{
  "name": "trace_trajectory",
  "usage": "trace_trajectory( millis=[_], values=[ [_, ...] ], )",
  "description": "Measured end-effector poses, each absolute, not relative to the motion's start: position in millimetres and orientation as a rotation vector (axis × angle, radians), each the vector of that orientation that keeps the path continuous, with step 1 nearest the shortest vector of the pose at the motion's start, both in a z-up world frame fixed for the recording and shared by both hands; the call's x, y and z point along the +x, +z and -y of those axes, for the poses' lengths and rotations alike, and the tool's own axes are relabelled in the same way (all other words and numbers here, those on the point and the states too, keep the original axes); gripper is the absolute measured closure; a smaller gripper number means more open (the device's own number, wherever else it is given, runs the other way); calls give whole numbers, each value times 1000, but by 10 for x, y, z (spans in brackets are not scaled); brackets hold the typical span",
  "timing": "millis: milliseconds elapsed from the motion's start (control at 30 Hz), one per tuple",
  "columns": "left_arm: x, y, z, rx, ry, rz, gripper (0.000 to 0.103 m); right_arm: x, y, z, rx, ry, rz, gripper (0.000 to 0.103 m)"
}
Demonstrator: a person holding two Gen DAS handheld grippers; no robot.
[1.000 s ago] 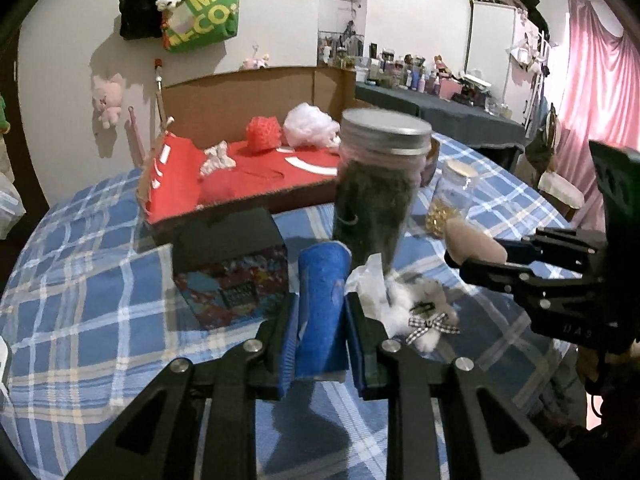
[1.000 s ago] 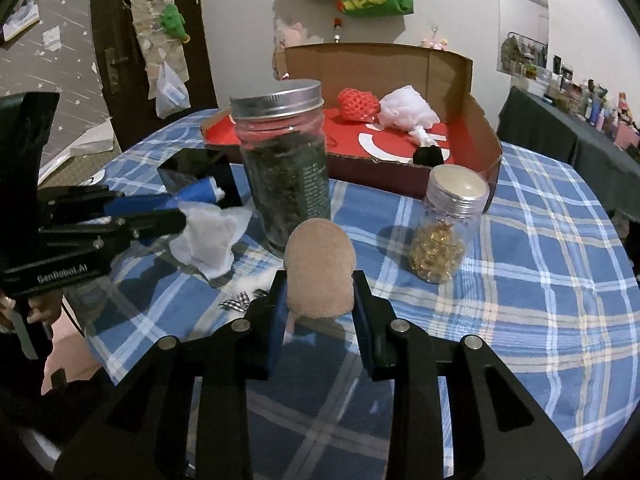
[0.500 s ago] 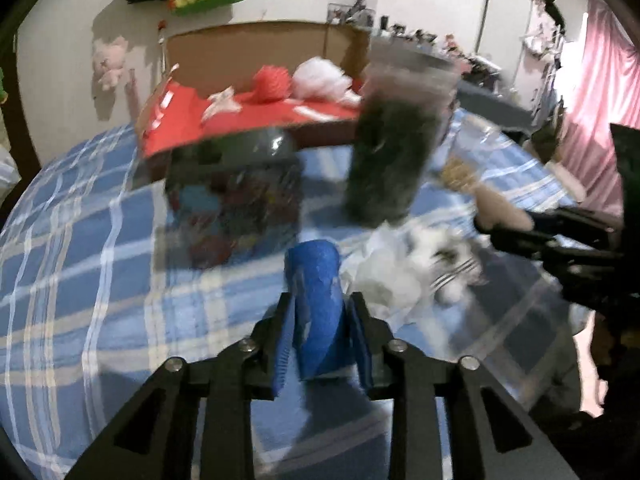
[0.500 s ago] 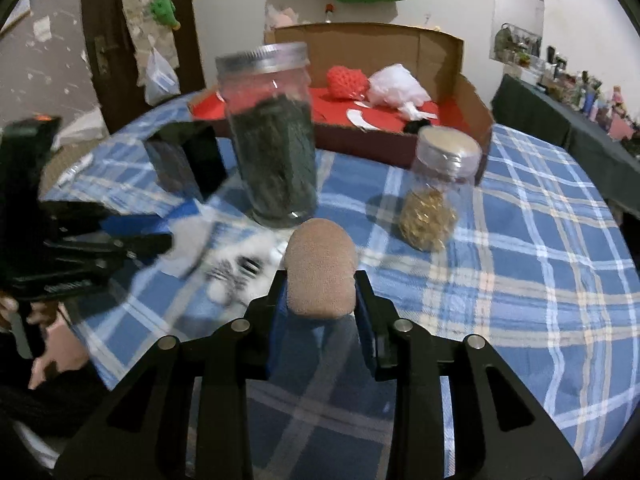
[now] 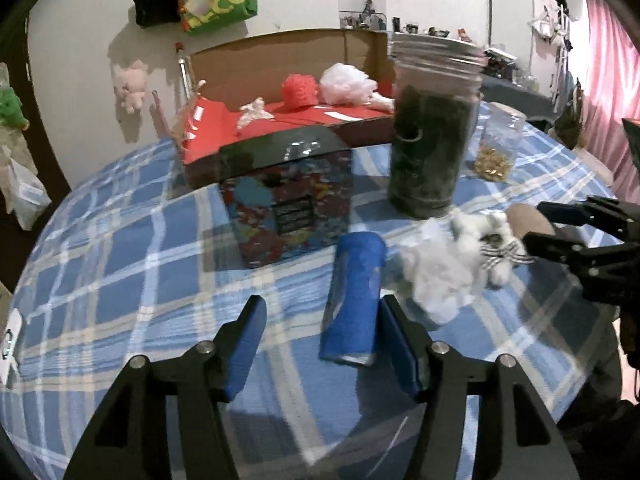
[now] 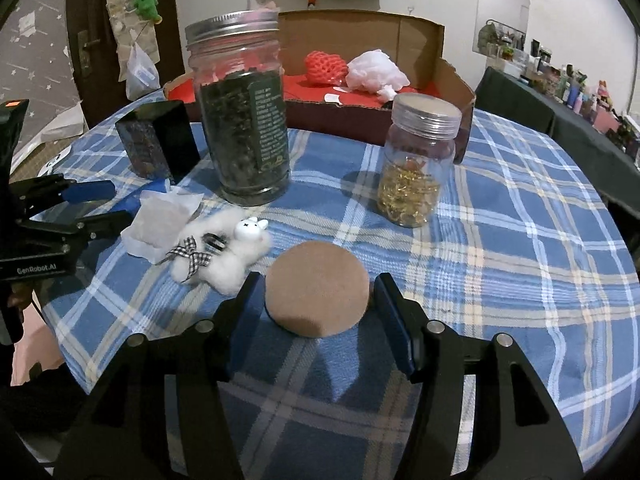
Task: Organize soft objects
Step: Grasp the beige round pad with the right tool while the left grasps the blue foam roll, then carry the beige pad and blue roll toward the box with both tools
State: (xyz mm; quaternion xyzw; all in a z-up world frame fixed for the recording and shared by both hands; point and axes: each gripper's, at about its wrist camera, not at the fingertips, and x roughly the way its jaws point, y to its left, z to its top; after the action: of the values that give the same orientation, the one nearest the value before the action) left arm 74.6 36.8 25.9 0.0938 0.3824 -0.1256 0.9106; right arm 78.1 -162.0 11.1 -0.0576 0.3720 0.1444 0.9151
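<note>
A blue soft roll (image 5: 354,296) lies on the checked tablecloth between the jaws of my left gripper (image 5: 322,308). The jaws are opening; the left pad stands well clear and the right pad is close beside the roll. A round brown puff (image 6: 317,288) lies flat on the cloth inside my right gripper (image 6: 318,280), whose jaws are also opening, with a gap on each side. Between the two grippers rest a white plush bunny (image 6: 224,252) with a checked bow and a crumpled white tissue (image 6: 160,220). The cardboard box (image 6: 452,76) behind holds a red mesh ball (image 6: 325,66) and a pale puff (image 6: 376,74).
A tall jar of dark leaves (image 6: 244,120) and a small jar of gold bits (image 6: 418,168) stand in front of the box. A black patterned box (image 5: 288,196) sits just beyond the blue roll. The table edge runs close under both grippers.
Both grippers sank toward the table and their jaws spread apart. The blue roll and the brown puff, squeezed upright before, now lie released on the cloth.
</note>
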Motion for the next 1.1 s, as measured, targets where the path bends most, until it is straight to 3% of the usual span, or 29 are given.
trace_trajectory(
  millis=[167, 233, 300, 400, 767, 1100],
  values=[
    [765, 276, -380, 181, -277, -788, 44, 783, 98, 1614, -109, 307, -756, 48],
    [777, 268, -335, 180, -297, -790, 59, 776, 86, 1603, -112, 312, -746, 48],
    [796, 247, -280, 178, -320, -794, 76, 762, 83, 1597, -105, 337, -735, 57],
    [801, 262, -245, 157, -332, -790, 78, 723, 125, 1585, -89, 379, -721, 75],
    [654, 648, -99, 120, -389, -694, 79, 667, 444, 1523, -43, 442, -647, 76],
    [690, 597, 101, 100, -460, -721, 79, 720, 390, 1434, -47, 461, -667, 76]
  ],
)
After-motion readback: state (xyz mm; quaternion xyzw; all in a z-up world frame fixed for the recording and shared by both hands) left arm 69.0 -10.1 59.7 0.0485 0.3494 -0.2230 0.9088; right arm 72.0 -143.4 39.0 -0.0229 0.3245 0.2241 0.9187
